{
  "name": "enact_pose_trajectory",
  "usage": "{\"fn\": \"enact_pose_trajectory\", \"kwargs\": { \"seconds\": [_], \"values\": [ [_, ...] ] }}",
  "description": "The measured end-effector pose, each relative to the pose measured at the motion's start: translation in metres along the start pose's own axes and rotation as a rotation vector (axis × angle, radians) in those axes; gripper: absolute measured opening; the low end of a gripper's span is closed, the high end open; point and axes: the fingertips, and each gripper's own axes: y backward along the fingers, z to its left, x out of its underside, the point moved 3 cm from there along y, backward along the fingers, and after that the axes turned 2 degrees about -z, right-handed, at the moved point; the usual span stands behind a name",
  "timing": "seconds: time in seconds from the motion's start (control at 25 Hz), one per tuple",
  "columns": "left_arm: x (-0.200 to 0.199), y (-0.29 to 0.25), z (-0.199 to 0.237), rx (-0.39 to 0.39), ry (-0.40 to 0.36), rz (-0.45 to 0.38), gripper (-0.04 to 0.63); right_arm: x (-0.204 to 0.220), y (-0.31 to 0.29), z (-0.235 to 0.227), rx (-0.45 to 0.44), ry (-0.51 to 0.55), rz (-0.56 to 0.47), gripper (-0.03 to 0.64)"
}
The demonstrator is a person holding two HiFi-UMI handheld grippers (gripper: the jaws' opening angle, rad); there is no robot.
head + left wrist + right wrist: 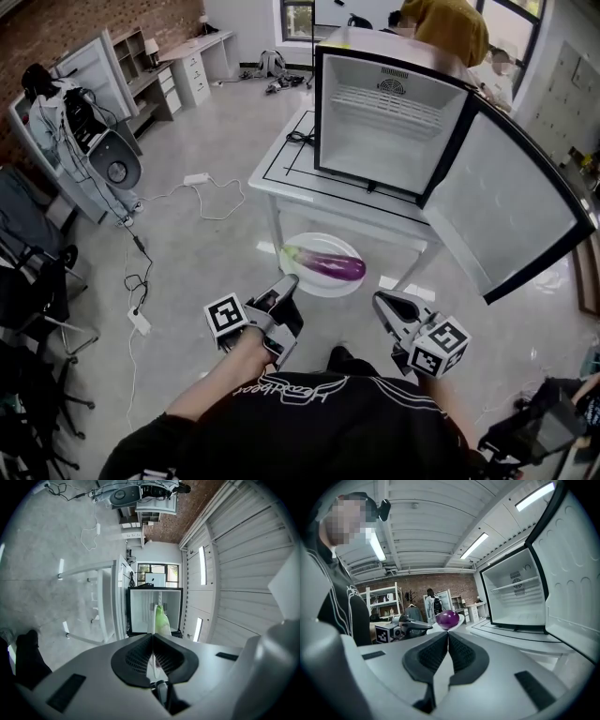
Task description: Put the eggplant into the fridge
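The eggplant [330, 265] is not in the fridge [389, 122] yet. It lies on a white plate [307, 244] that hangs in the air in front of the person, short of the surface [281, 173] that the fridge stands on.

Both claws carry the plate. The left claw [288, 282] is pinched nearly closed on the thin rim at the green stem end. Its own view shows the rim running edge-on between the pads, with the stem just beyond. The right claw [382, 300] is pinched closed on the opposite rim, and its view shows the purple rounded end of the eggplant just past the jaw tips.

The fridge door [506, 216] stands swung wide to the right. The inside looks empty, with a wire shelf [389, 105] high up and a bare floor below it.

By the look of it, the pick-up and the door are done and the carry is under way. What is left is to bring the plate over the edge of the surface, through the opening and onto the fridge floor or shelf, then let go. Keeping the plate level matters, since the eggplant lies loose on it and could roll.
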Motion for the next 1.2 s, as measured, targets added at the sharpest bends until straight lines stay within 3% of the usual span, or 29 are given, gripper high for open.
{"fn": "enact_pose_trajectory", "kwargs": {
  "seconds": [0.52,0.88,1.2],
  "values": [
    [-0.024,-0.109,0.019,-0.046,-0.005,0.060,0.017,-0.007,-0.026,-0.100,0.092,-0.055,-0.022,0.008],
    [-0.055,-0.205,0.030,-0.064,0.005,0.080,0.017,-0.026,-0.065,-0.184,0.122,-0.065,-0.026,0.008],
    [-0.079,-0.258,0.030,-0.063,0.004,0.069,0.017,-0.044,-0.092,-0.226,0.120,-0.065,-0.032,0.008]
  ]
}}
